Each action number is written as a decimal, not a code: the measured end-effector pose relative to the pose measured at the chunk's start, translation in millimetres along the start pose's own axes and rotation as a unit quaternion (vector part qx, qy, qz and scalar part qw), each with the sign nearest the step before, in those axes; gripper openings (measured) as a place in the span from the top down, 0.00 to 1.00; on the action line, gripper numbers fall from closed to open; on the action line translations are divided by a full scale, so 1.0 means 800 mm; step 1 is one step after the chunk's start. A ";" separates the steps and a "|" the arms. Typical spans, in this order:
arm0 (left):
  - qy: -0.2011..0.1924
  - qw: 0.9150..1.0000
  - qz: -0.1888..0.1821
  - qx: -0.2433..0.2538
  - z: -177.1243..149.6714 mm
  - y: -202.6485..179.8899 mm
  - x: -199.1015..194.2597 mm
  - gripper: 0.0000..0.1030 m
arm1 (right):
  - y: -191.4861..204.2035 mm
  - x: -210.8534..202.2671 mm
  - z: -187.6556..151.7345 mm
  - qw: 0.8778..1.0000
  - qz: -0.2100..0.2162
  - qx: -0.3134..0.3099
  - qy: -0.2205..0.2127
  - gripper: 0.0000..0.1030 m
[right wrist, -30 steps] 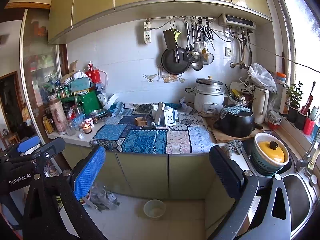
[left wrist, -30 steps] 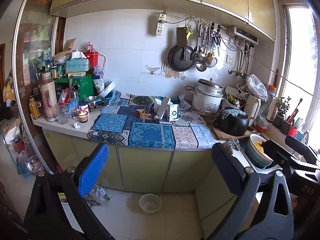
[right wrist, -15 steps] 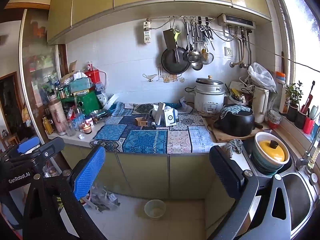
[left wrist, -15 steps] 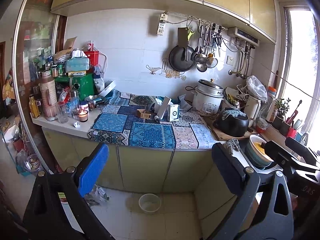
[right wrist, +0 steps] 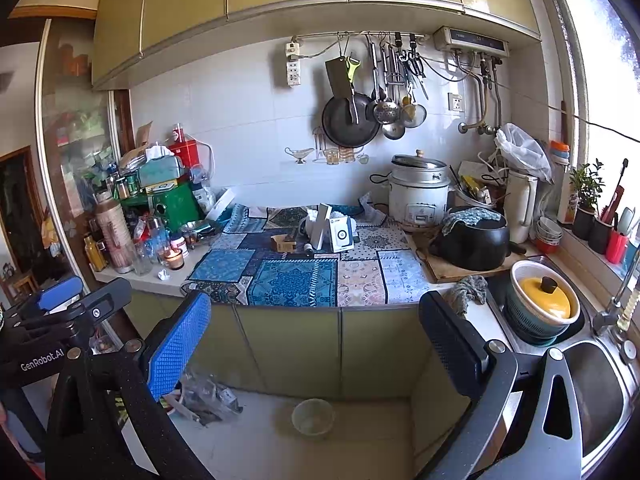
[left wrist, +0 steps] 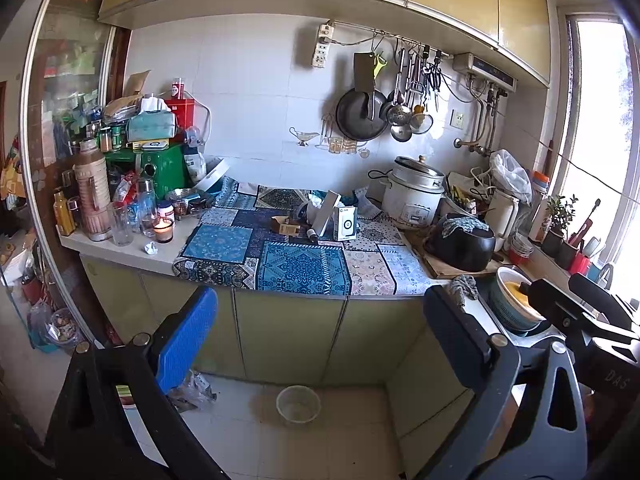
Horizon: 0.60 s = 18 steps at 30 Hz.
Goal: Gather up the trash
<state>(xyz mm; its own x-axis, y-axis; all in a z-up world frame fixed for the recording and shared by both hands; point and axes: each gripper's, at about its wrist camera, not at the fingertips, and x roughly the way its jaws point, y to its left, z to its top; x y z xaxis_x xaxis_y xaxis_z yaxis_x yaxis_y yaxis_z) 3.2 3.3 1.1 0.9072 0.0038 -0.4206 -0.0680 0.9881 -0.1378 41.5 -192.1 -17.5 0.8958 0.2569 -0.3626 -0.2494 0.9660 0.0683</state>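
While both pairs of fingers stand wide apart with nothing between them, the left gripper (left wrist: 320, 344) and the right gripper (right wrist: 316, 344) hang back from the worktop (left wrist: 160, 258), side by side and aimed at it. No trash has been picked up, so the step in hand looks like choosing a first piece and moving in.

The likeliest trash on top is a small crumpled white wad (left wrist: 151, 248) on the bare pale part of the worktop, just beside a lit candle jar (left wrist: 163, 230) and a cluster of glasses and bottles. On the floor, crumpled plastic wrappers (right wrist: 208, 396) lie by the cabinet base, near a small round bowl (right wrist: 313, 416).

To take the wad well, I would bring the left gripper in low from the front edge, fingers straddling it, and close only once both pads flank it, staying clear of the candle flame and the glass beside it. The wad looks light and may skid if pushed from one side.

A patterned blue cloth (left wrist: 304, 268) covers the middle of the worktop, with an open small brown box (left wrist: 284, 225) and a white carton (left wrist: 346, 226) standing on it; whether these are trash I cannot tell. Further right sit a rice cooker (left wrist: 416, 196) and a black pot (left wrist: 462, 246) on a board. Pans and utensils hang on the tiled wall under yellow cupboards, and a window lights the sink side.
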 end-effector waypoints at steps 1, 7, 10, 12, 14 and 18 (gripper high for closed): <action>0.001 1.000 -0.002 0.000 0.000 0.002 0.000 0.00 | 0.002 0.001 -0.001 1.000 -0.001 0.001 0.001 0.00; 0.007 1.000 -0.008 0.004 0.000 0.013 0.003 0.00 | 0.015 0.006 -0.005 1.000 -0.008 0.014 0.005 0.00; 0.012 1.000 -0.013 0.003 -0.001 0.020 0.007 0.00 | 0.022 0.007 -0.008 1.000 -0.013 0.016 0.004 0.00; 0.015 1.000 -0.014 0.001 -0.002 0.026 0.012 0.00 | 0.026 0.010 -0.009 1.000 -0.017 0.017 0.005 0.00; 0.020 1.000 -0.016 -0.001 -0.004 0.034 0.018 0.00 | 0.029 0.014 -0.012 1.000 -0.019 0.019 0.009 0.00; 0.033 0.999 -0.012 -0.009 -0.007 0.046 0.036 0.00 | 0.034 0.026 -0.015 0.999 -0.021 0.023 0.020 0.00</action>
<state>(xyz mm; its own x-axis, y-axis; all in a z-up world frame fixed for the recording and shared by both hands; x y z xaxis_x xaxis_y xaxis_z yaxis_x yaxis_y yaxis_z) 24.2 38.5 -21.1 0.8793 -0.0307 -0.4753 -0.0548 0.9848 -0.1648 48.8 -160.6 -34.5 0.8900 0.2147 -0.4022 -0.1931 0.9767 0.0941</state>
